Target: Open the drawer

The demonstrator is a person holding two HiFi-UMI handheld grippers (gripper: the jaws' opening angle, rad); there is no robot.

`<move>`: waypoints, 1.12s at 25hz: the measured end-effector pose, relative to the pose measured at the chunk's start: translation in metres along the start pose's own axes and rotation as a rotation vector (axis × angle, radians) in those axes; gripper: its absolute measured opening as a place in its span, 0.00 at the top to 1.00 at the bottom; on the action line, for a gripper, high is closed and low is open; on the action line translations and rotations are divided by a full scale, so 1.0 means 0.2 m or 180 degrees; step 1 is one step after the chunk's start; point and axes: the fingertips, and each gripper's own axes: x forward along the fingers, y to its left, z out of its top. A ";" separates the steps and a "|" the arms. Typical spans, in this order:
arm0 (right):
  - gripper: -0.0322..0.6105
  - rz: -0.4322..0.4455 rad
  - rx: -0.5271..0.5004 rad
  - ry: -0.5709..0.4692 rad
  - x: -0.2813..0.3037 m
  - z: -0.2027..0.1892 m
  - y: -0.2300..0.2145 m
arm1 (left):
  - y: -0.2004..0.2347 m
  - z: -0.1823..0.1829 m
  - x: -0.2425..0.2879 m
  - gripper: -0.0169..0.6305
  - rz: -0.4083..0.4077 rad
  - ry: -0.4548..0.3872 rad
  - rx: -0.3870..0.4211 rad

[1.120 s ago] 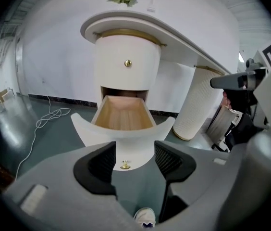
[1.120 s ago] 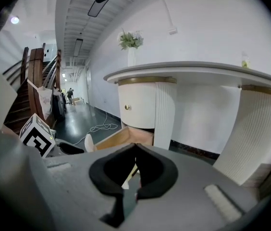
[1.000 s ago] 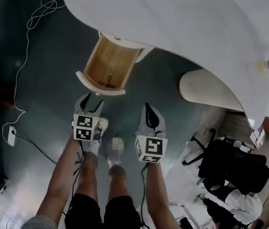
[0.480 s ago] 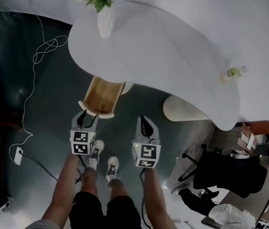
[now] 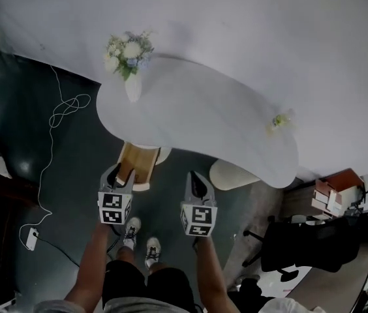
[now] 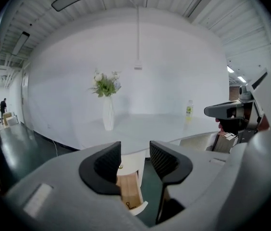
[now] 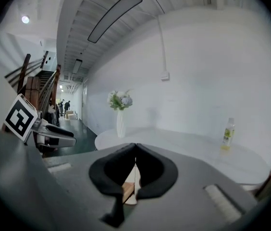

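Observation:
The wooden drawer stands pulled out from under the rounded white table, its light wood inside showing. Both grippers hang in the air in front of it, apart from it. My left gripper is open; its jaws have just been closing with nothing between them. In the left gripper view the drawer shows low in the gap of the left gripper. My right gripper is shut and empty, and its pads meet in the right gripper view.
On the table stand a white vase of flowers and a small bottle. A white ribbed stool sits beside the drawer. A cable and power strip lie on the dark floor at left. A black chair is at right.
Both grippers have risen away from the drawer along with the head camera. The table and drawer look smaller, and the vase and wall have come into view. The left jaws have narrowed.

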 end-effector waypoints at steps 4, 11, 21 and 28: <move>0.95 -0.0069 0.0052 -0.0080 -0.14 0.14 -0.05 | -0.05 0.23 -0.13 0.68 -0.0012 -0.0189 0.0066; 0.95 -0.0169 0.0108 -0.0285 -0.41 0.31 -0.10 | -0.12 0.41 -0.39 0.72 0.0032 -0.0363 0.0130; 0.95 -0.0244 0.0020 -0.0541 -0.69 0.45 -0.16 | -0.27 0.62 -0.62 0.80 -0.0047 -0.0629 0.0273; 0.95 -0.0330 0.0003 -0.0606 -0.82 0.47 -0.16 | -0.34 0.70 -0.70 0.88 -0.0091 -0.0740 0.0344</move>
